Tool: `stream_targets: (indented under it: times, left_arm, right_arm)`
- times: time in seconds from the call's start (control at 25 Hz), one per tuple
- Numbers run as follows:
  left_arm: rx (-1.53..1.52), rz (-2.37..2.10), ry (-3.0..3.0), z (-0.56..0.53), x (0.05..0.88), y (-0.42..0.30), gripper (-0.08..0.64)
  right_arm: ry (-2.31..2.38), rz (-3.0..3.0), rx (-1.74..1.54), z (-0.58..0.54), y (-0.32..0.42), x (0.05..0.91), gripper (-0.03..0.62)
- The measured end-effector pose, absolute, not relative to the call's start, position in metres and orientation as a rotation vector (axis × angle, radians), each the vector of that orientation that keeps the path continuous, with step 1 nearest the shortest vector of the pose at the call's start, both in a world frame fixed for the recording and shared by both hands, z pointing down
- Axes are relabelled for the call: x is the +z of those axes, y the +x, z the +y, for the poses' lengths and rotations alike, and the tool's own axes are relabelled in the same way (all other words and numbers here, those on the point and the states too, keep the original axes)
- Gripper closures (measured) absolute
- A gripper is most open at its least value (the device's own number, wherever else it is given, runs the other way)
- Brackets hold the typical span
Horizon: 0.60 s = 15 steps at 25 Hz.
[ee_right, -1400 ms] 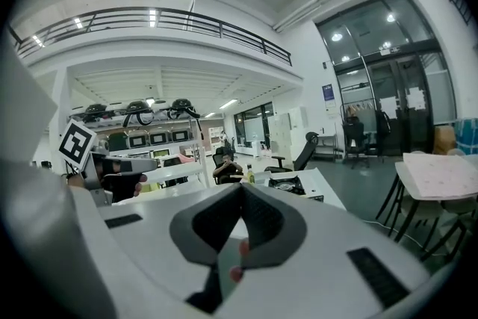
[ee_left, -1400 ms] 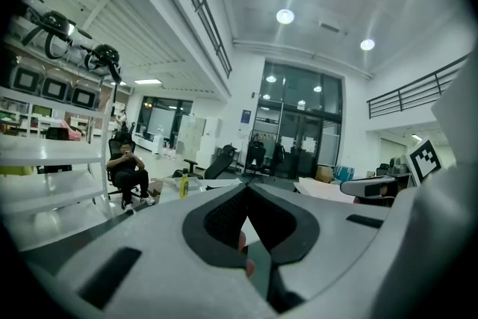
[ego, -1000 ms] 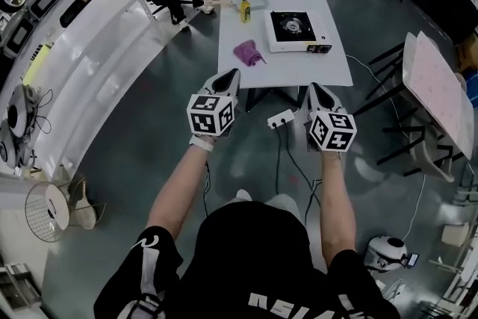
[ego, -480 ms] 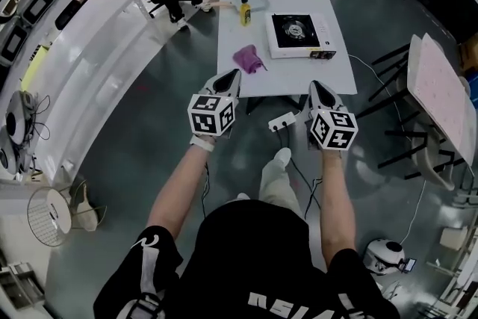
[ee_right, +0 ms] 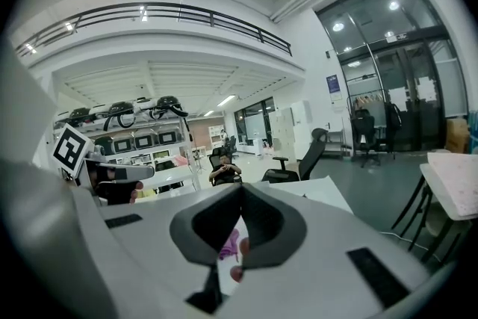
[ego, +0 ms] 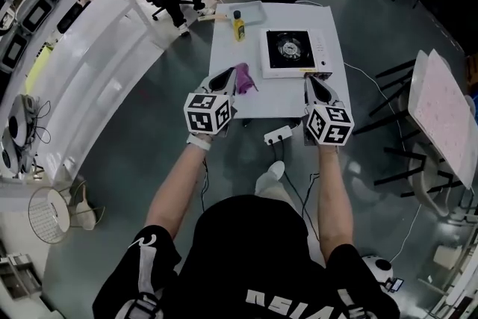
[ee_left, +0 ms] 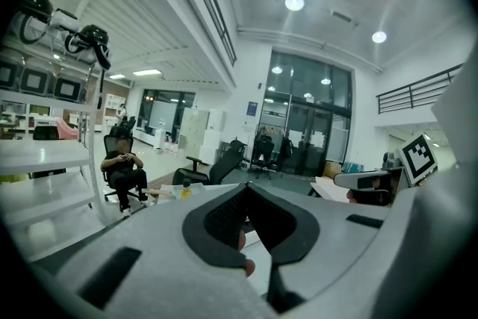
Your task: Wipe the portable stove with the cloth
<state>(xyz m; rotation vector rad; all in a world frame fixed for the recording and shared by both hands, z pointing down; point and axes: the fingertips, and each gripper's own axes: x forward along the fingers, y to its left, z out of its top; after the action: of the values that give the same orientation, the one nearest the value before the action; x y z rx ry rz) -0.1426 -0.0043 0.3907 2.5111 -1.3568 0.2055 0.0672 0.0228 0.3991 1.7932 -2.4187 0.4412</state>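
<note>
The portable stove (ego: 293, 50), white with a black top and round burner, sits on the white table's (ego: 224, 102) right side. The crumpled purple cloth (ego: 244, 78) lies to its left, apart from it. The left gripper (ego: 228, 73) and right gripper (ego: 309, 80) have their jaws together, empty.

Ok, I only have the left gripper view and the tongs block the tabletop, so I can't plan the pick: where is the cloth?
Observer: The purple cloth lies on the left half of the white table, right by the tip of the left tongs in the head view.
Operator: And the stove?
Observer: The portable stove sits right of the cloth, just beyond the right tongs.
Operator: Are those free?
Observer: Yes, shut with nothing between them.
</note>
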Motion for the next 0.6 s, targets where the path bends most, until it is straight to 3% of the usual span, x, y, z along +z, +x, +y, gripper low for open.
stream_targets:
  times: [0.6]
  left_arm:
    - [0.213,-1.408,2.469,-0.107,0.397,-0.055,0.554]
  right_arm:
    - [1.711,-2.449,0.476,-0.084,0.153,0.412,0.583]
